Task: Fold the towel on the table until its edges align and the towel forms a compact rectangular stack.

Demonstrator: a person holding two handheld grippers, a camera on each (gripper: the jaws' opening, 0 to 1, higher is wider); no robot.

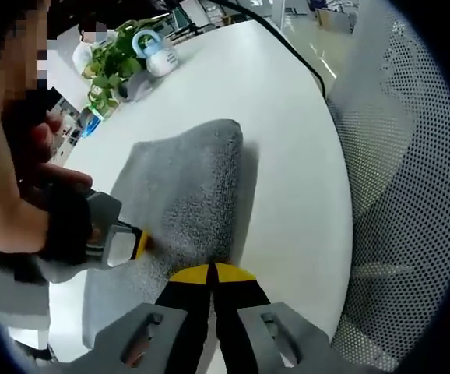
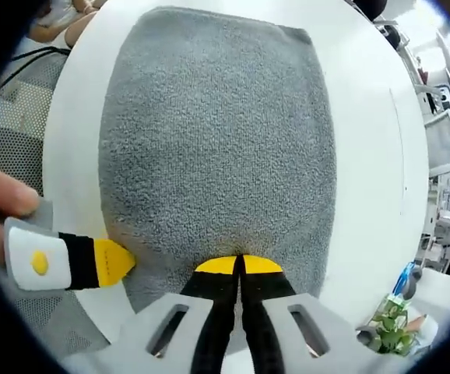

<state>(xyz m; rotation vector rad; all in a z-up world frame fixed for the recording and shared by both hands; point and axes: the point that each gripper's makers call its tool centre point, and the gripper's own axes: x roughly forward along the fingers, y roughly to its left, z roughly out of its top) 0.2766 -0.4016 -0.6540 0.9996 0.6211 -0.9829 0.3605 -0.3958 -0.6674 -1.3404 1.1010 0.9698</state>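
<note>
Left hand-held gripper (image 1: pixel 212 272) clamped on grey towel (image 1: pixel 194 187) edge, right hand-held gripper (image 2: pixel 238 266) likewise, white table (image 1: pixel 287 156)

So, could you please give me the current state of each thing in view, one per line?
towel: lying flat on the table, near edge pinched by both grippers.
left gripper: shut on the towel's edge.
right gripper: shut on the towel's edge.
table: white, the towel spread on it.
potted plant: upright at the table's far edge.
</note>
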